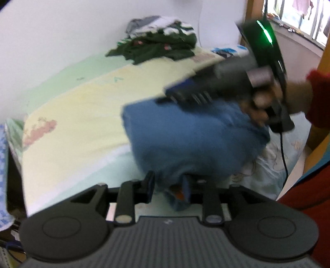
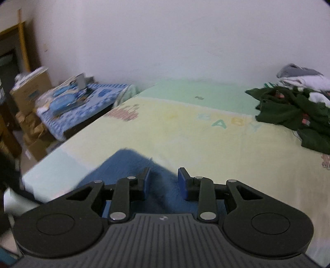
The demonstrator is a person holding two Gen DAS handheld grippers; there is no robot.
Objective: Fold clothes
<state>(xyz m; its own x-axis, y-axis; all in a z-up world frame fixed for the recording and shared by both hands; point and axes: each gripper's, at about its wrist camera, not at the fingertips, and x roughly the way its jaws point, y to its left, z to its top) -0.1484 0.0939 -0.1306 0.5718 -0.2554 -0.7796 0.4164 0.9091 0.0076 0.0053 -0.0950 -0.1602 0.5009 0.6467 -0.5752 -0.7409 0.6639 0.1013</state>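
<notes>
A white wall backs the scene. At far left stands a wooden door frame, with cardboard boxes near it, one above and more stacked on the floor below. Just right of them a low surface under a blue patterned cloth carries blurred blue items and papers. A window shows at far right.

A bed bears a blue garment and a dark green clothes heap.
</notes>
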